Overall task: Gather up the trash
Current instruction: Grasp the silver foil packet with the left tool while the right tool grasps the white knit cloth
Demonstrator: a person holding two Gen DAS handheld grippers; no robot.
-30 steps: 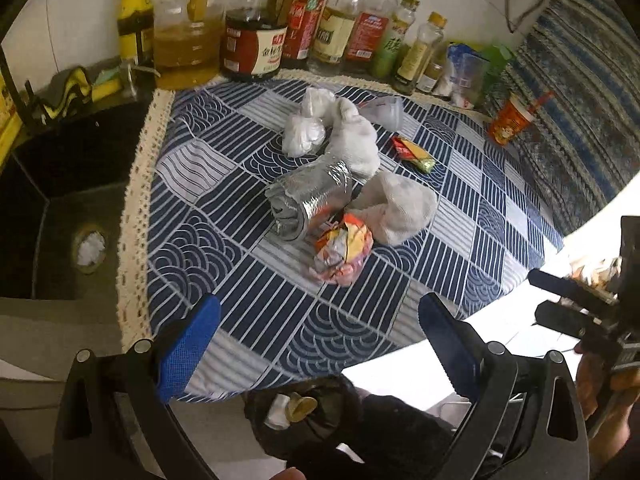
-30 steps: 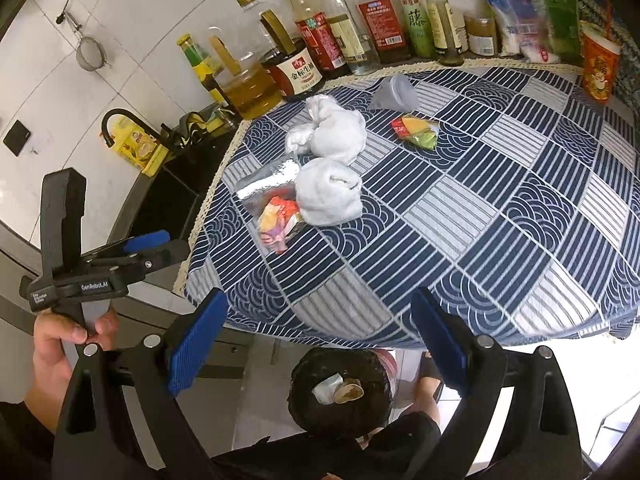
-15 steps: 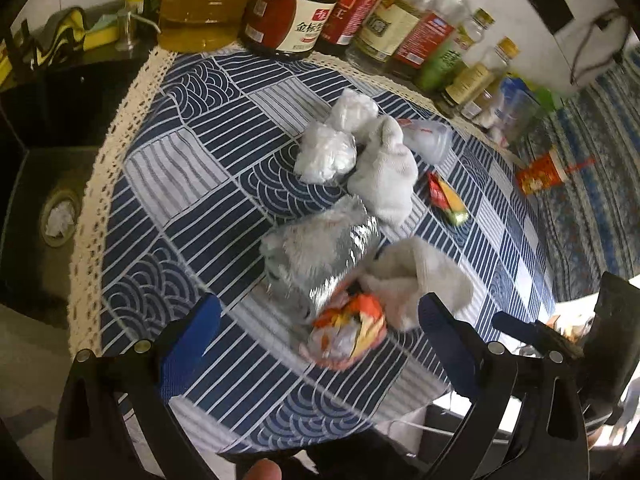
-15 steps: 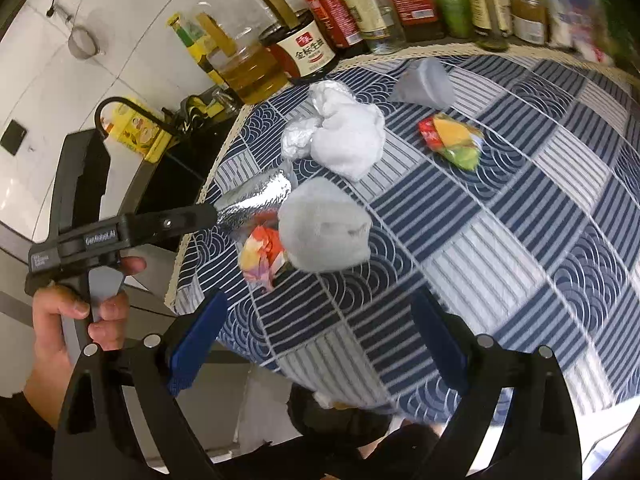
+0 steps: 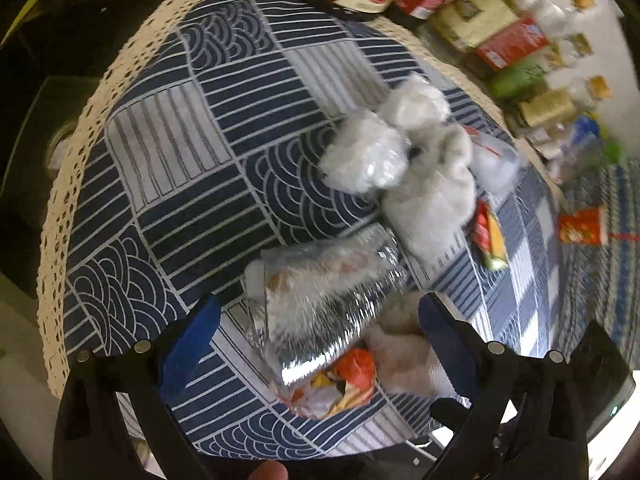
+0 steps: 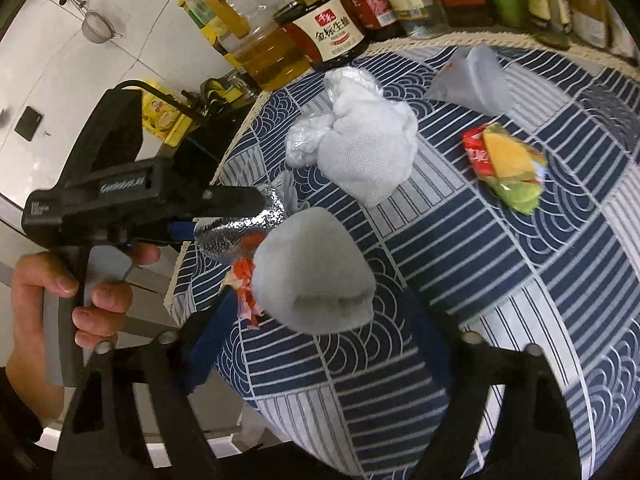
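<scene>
Trash lies on a blue patterned tablecloth (image 5: 192, 184). My left gripper (image 5: 316, 336) is open, its blue pads on either side of a silver foil bag (image 5: 324, 300). A crumpled orange wrapper (image 5: 340, 384) and a white tissue wad (image 5: 404, 356) lie just beside the bag. In the right wrist view the left gripper (image 6: 232, 220) straddles the foil bag (image 6: 240, 228). My right gripper (image 6: 320, 344) has its jaws closing around the white wad (image 6: 312, 272), and the pads stand clear of it.
Farther back lie a white cloth bundle (image 6: 368, 152), a plastic-wrapped wad (image 6: 304, 140), a clear plastic cup (image 6: 476, 80) and a red, yellow and green wrapper (image 6: 508, 164). Sauce and oil bottles (image 6: 332, 28) line the table's far edge. A dark sink (image 5: 44, 128) is at the left.
Both grippers have come down and forward over the table edge to the trash. The left one rolled and now straddles the foil bag; the right one's fingers have drawn closer together around the white wad.
</scene>
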